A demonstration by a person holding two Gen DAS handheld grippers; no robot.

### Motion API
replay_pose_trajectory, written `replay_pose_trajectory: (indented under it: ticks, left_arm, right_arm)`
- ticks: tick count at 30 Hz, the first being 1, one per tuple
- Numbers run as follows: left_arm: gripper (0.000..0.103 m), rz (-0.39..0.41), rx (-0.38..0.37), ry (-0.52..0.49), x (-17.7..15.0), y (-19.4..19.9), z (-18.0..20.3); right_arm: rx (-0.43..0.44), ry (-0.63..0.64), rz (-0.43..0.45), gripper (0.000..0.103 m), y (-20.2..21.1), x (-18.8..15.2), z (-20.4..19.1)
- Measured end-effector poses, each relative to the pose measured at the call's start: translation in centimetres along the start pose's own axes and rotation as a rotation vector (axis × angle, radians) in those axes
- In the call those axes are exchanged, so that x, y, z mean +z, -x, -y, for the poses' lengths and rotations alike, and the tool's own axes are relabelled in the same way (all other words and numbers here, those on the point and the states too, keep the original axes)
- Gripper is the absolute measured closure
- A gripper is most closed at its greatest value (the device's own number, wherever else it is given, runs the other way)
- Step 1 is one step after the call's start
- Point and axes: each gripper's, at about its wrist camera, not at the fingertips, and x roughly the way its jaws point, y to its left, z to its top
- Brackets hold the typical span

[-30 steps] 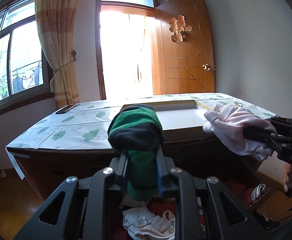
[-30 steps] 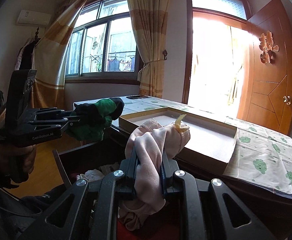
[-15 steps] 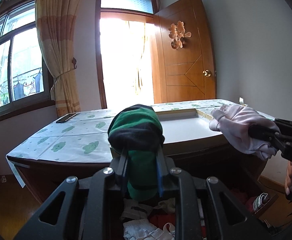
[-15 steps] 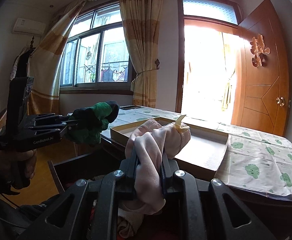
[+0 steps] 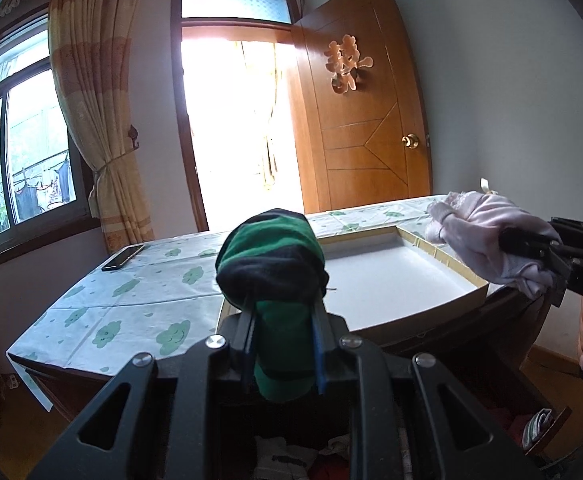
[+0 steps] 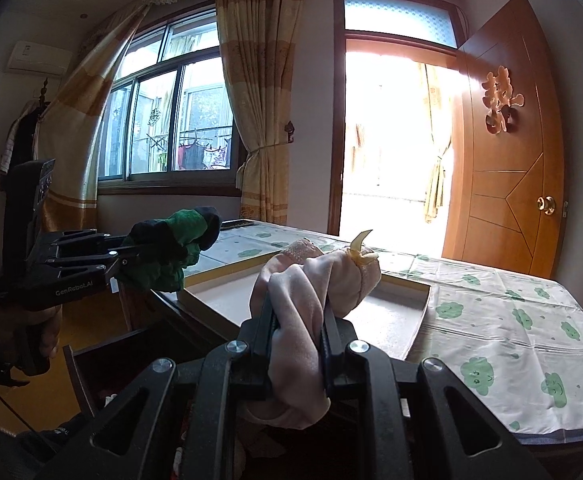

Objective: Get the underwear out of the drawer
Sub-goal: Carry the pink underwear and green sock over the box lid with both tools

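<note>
1. left wrist view: the left gripper (image 5: 283,344) is holding a green and black garment (image 5: 273,256), its fingers (image 5: 247,330) clamped nearly together on the cloth; the bundle is hanging above the near edge of the shallow tray (image 5: 463,298) on the surface (image 5: 131,304); the step looks like the carry from the drawer (image 5: 547,438), which is lying open below with more clothes in it; the next move probably calls for easing forward over the tray and letting go; against the earlier frame, the tray is sitting lower and closer, and less of the drawer is showing.
2. right wrist view: the right gripper (image 6: 297,322) is pinching a pale pink garment (image 6: 319,280), fingers (image 6: 329,326) fully closed on it, over the tray's near corner; the same release seems due here; compared with earlier, the surface is lying lower and the gripper is riding higher.
</note>
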Motion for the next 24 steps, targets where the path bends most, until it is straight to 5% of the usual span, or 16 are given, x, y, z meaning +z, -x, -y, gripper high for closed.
replay_pose_trajectory:
  ticks: [24]
  left_arm:
    - [0.083,-0.204,0.001,-0.103,5.9,-13.2,0.1]
  right_arm:
    - [-0.110,-0.048,-0.202,0.084,-10.7,2.4,8.1]
